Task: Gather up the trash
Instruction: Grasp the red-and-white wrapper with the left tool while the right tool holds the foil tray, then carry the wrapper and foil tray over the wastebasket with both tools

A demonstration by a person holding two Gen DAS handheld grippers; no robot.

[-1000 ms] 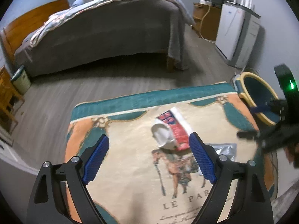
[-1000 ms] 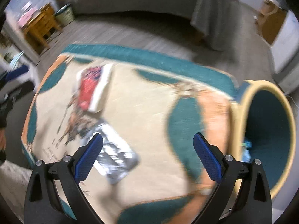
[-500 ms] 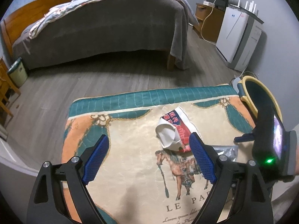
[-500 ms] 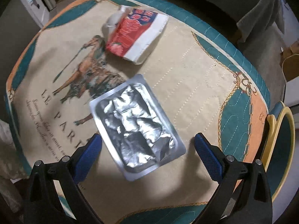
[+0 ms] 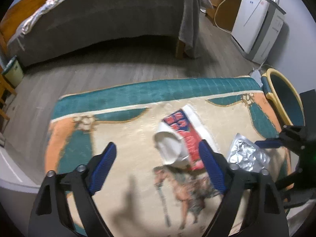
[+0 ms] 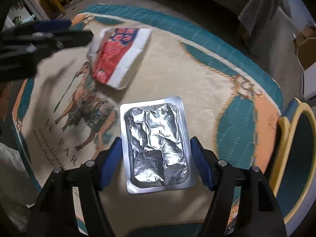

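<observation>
Right hand-held gripper [image 6: 156, 162], jaws just narrowing, straddles the foil tray [image 6: 156, 144] ungripped; left hand-held gripper [image 5: 158, 167] hangs open over the red wrapper [image 5: 183, 136].

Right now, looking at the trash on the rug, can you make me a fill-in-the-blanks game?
1. The crinkly foil packet lying between the right gripper jaws is ____ in colour.
2. The red and white wrapper and the foil packet both lie on a rug with a picture of a ____ on it.
3. The bin beside the rug has a ____ rim.

Missing words: silver; horse; yellow
</observation>
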